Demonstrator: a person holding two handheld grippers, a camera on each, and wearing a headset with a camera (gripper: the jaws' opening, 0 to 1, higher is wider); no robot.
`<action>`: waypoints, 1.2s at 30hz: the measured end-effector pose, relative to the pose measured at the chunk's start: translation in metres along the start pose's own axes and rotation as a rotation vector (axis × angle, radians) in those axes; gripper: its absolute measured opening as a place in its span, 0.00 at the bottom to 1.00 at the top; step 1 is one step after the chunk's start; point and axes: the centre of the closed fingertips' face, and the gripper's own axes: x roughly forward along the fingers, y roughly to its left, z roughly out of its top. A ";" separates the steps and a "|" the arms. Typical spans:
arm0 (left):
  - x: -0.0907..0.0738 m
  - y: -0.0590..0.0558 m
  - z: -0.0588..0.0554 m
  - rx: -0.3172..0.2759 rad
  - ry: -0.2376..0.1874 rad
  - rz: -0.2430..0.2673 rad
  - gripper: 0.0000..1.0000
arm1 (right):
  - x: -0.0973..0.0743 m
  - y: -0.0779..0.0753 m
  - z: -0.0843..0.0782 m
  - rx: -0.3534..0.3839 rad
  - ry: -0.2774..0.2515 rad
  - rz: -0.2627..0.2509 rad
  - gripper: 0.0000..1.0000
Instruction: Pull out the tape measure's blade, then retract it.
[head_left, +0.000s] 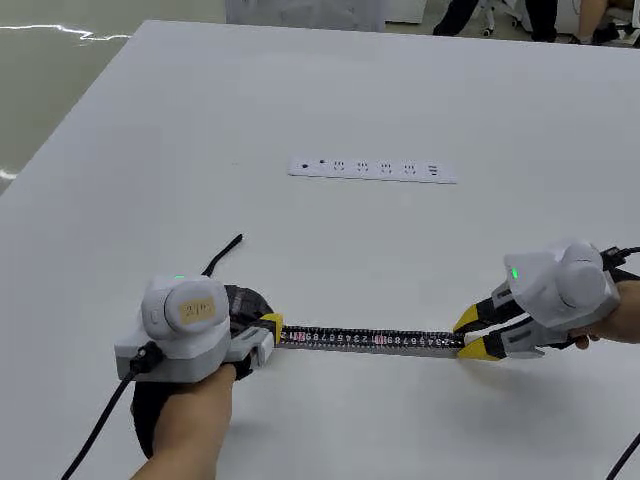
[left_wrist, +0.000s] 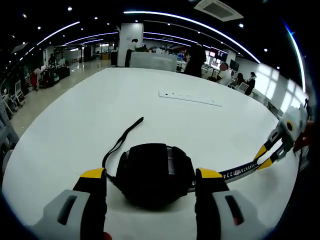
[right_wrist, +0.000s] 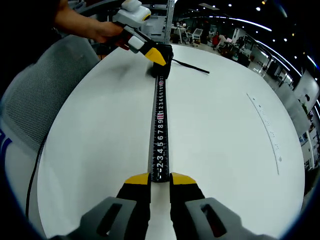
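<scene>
White table (head_left: 330, 90): broad, with open room all round; a power strip (head_left: 372, 169) lies well beyond the work. Blade (head_left: 370, 340): drawn out flat, its long axis running straight between the two grippers. Tape measure case (left_wrist: 152, 172): near the front edge, clamped between the jaws of the left gripper (left_wrist: 151, 175). Right gripper (right_wrist: 160, 178): jaws pinched narrow on the blade's free end. Retraction probably means travelling along this axis towards the case.

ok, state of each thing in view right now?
tape measure case: on the table, gripped.
blade: pulled out, flat on the table.
left gripper: shut on the case.
right gripper: shut on the blade's end.
wrist strap: slack on the table.
power strip: nothing plugged in.
</scene>
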 end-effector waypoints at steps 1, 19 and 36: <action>0.001 0.000 0.001 0.002 -0.004 -0.001 0.69 | 0.000 0.000 0.000 0.000 0.000 0.000 0.13; 0.007 -0.003 0.001 -0.009 0.026 0.010 0.65 | 0.000 0.000 -0.001 0.002 0.004 0.003 0.13; 0.007 -0.002 -0.001 0.018 0.041 0.053 0.61 | 0.000 0.002 -0.001 -0.010 0.016 0.001 0.13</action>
